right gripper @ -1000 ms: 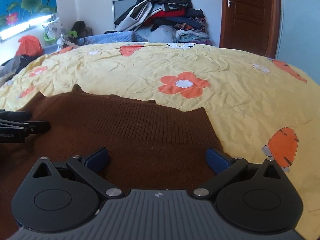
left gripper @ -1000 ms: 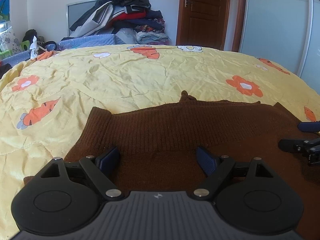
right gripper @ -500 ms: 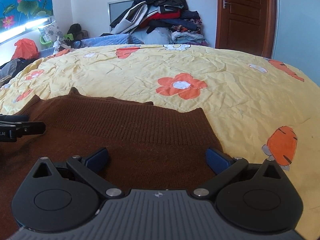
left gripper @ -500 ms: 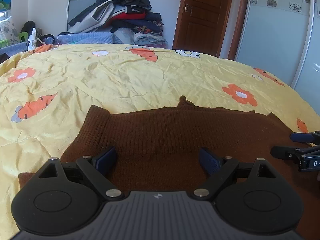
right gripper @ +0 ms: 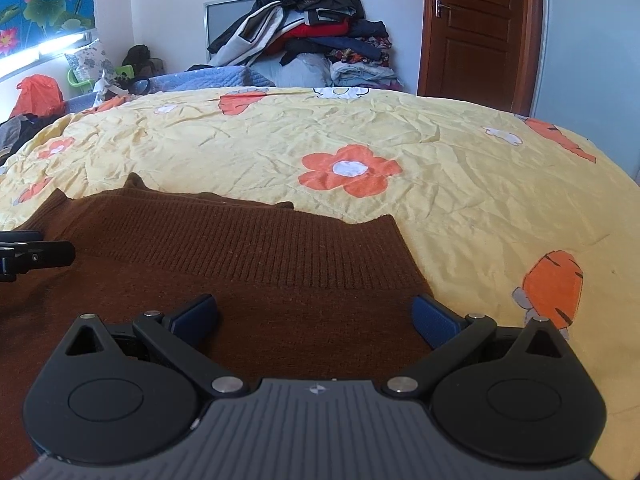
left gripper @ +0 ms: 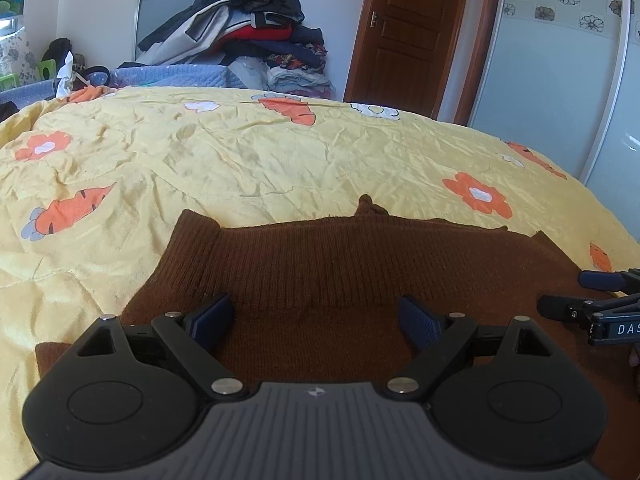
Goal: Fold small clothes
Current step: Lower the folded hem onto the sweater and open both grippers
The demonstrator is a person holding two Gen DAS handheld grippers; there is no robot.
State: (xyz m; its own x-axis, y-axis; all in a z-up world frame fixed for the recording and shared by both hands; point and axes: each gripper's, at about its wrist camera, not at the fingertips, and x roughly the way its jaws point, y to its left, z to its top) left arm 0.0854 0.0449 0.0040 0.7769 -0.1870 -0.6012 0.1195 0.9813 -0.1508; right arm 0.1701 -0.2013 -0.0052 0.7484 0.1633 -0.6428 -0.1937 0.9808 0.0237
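Both claws gape above brown sweater (left gripper: 340,272), ribbed hem farthest, lying crosswise.

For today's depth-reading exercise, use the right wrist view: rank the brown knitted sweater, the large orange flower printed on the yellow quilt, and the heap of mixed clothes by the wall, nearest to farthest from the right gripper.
1. Brown knitted sweater: directly under the right gripper, spreading left.
2. Large orange flower on the yellow quilt: mid-bed, just ahead.
3. Heap of mixed clothes: beyond the bed, against the wall.
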